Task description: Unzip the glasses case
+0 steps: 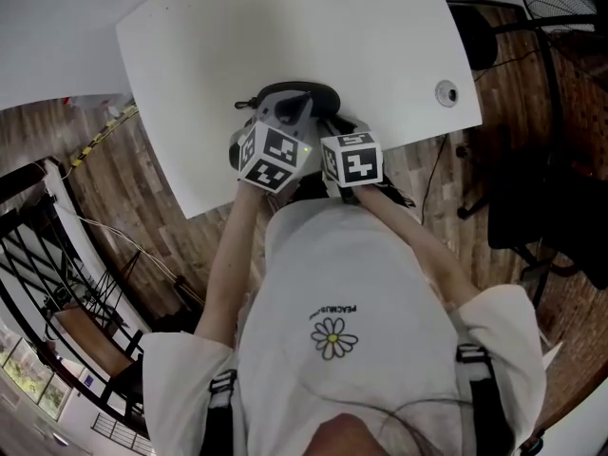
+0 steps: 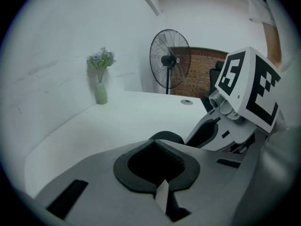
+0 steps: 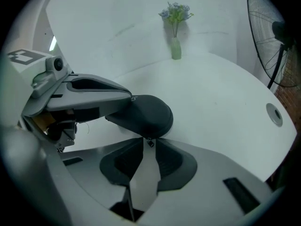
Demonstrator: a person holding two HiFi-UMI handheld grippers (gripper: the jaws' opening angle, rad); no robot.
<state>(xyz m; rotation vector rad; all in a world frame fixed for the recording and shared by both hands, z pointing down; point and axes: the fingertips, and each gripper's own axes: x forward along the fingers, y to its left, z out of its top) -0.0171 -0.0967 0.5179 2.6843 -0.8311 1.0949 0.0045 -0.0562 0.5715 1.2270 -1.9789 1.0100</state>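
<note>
A black oval glasses case [image 1: 300,94] lies near the front edge of the white table [image 1: 285,27]. My left gripper [image 1: 288,112] reaches over the case's left end, and in the right gripper view its grey fingers [image 3: 101,94] clamp that end of the case [image 3: 146,114]. In the left gripper view the jaw tips of that gripper [image 2: 155,142] meet, with the case [image 2: 167,136] showing just past them. My right gripper [image 3: 146,142] comes at the case's near side, its tips pinched together on the small zipper pull [image 3: 148,143].
A green vase of flowers [image 3: 175,28] stands at the table's far side against the wall. A cable hole [image 1: 446,92] sits near the table's right edge. A standing fan [image 2: 170,60] and a black chair [image 1: 532,198] are beyond the table.
</note>
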